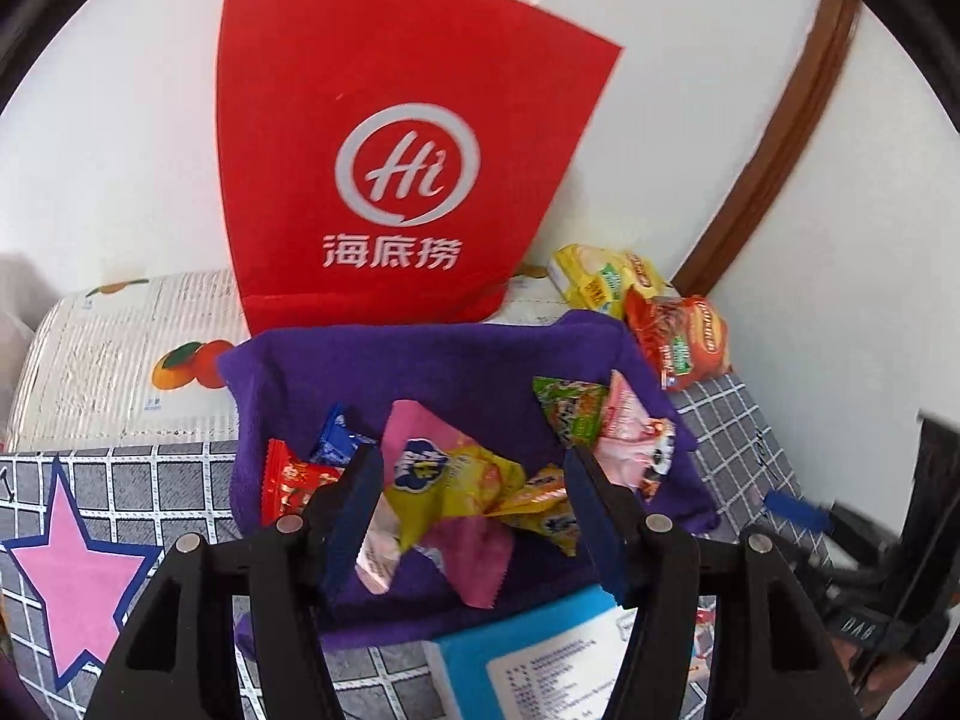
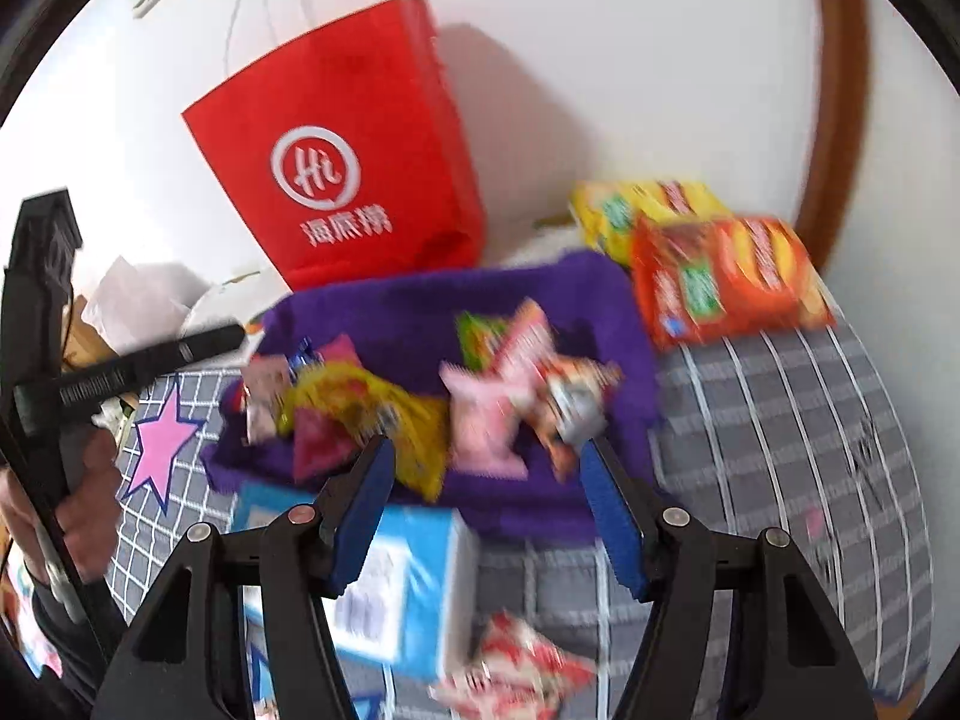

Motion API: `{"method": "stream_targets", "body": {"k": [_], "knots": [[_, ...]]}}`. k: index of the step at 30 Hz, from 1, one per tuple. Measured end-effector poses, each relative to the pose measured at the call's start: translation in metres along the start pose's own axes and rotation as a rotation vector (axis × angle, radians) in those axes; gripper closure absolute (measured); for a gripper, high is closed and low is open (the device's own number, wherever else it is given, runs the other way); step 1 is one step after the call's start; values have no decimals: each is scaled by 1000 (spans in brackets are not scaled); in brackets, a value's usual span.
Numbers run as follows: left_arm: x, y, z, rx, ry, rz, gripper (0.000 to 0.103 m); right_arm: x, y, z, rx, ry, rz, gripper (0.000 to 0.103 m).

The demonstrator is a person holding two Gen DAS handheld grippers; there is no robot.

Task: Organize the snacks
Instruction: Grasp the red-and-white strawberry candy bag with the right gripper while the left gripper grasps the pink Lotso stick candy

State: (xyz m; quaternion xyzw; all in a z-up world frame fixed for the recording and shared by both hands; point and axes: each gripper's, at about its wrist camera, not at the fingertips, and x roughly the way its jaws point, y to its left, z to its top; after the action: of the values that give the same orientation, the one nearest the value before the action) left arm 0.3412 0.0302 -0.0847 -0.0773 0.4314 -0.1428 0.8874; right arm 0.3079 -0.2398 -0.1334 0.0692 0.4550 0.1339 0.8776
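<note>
left claw point(image 1: 474, 483): apart, empty, above the snack pile point(image 1: 456, 480)
right claw point(image 2: 486, 474): apart, empty; view blurred
snacks: heaped on purple cloth point(image 1: 420, 360) on the checked cover point(image 1: 732, 420); two packs by wall; one loose packet point(image 2: 516, 672) off the cloth
step: likely pick next packet
tip: take one wrapper by its edge, not the heap

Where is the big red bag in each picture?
Left wrist view: the red bag stands upper middle, behind the purple cloth.
Right wrist view: the red bag stands upper left, tilted, behind the same cloth.
Shared landmark: the purple cloth.
</note>
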Motion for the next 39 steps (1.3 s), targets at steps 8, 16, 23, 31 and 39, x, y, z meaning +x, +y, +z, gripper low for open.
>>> {"method": "stream_targets", "body": {"k": [8,16,23,31,39], "knots": [[-32,-18,-21,46,-32,3,43,6,-15,-65,-39,96,-34,38],[-58,-1,-61,60,1,87,43,29,-21,-84,-152,60,75,39],[-81,3,-77,65,-12,107,43,43,-33,-95,-142,155,193,40],[-87,0,-94,58,2,92,43,17,0,-138,-276,189,164,39],[-94,-1,-116,49,19,94,43,23,23,-136,-238,131,21,25]]}}
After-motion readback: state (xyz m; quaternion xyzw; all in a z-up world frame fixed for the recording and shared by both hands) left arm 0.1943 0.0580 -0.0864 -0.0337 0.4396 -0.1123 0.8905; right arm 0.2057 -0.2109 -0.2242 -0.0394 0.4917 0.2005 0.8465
